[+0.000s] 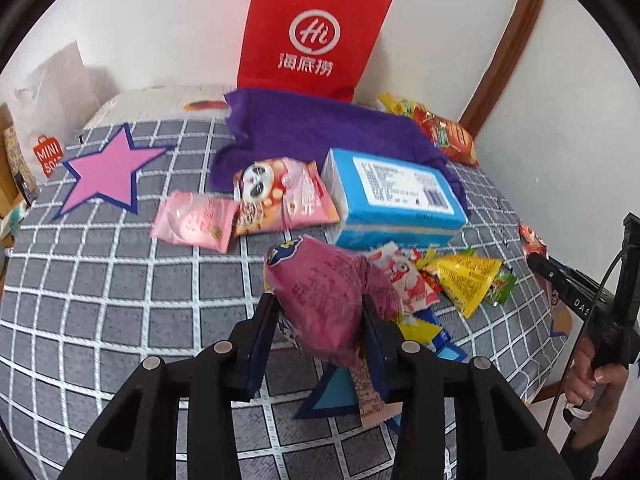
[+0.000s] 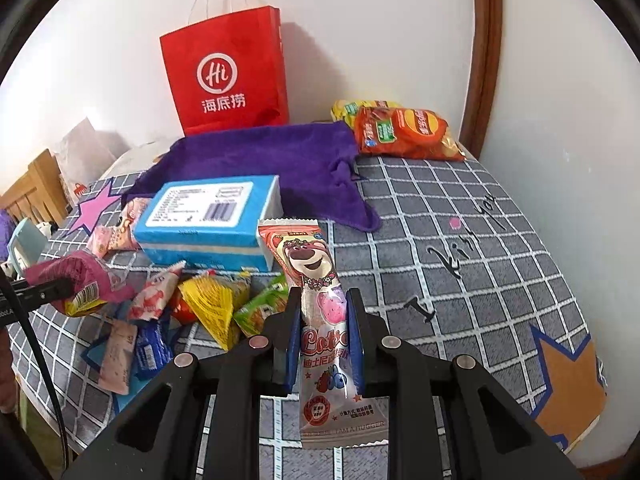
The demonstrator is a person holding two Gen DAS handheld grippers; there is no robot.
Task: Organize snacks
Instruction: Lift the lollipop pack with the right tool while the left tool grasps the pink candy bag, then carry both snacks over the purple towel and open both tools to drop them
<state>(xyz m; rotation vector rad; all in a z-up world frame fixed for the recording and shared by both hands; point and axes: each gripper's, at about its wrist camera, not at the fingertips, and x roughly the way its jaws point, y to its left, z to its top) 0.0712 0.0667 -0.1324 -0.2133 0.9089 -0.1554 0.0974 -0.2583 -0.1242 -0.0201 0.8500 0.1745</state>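
Bedsheet (image 2: 460, 208): grey, white grid lines, pink star (image 1: 108, 172) edged navy, orange star (image 2: 568, 392) edged blue, black script lettering.
Paper bag (image 2: 228, 72): red, white round logo and characters.
Towel (image 2: 272, 160): solid purple.
Tissue pack (image 2: 208, 216): sky blue, white label, dark barcode.
Chip bag (image 2: 408, 132): orange-red, green patch.
Bear-print snack stick (image 2: 320, 304): pink and white, brown bear face, red lettering.
Puffed snack packet (image 1: 324, 300): magenta, yellow-blue corner.
Triangular packet (image 1: 464, 276): yellow, fine print.
Tools: black, blue pads (image 2: 290, 344).

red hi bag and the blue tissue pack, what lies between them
A crumpled purple towel lies between the red bag and the blue tissue pack, clearest in the right wrist view.
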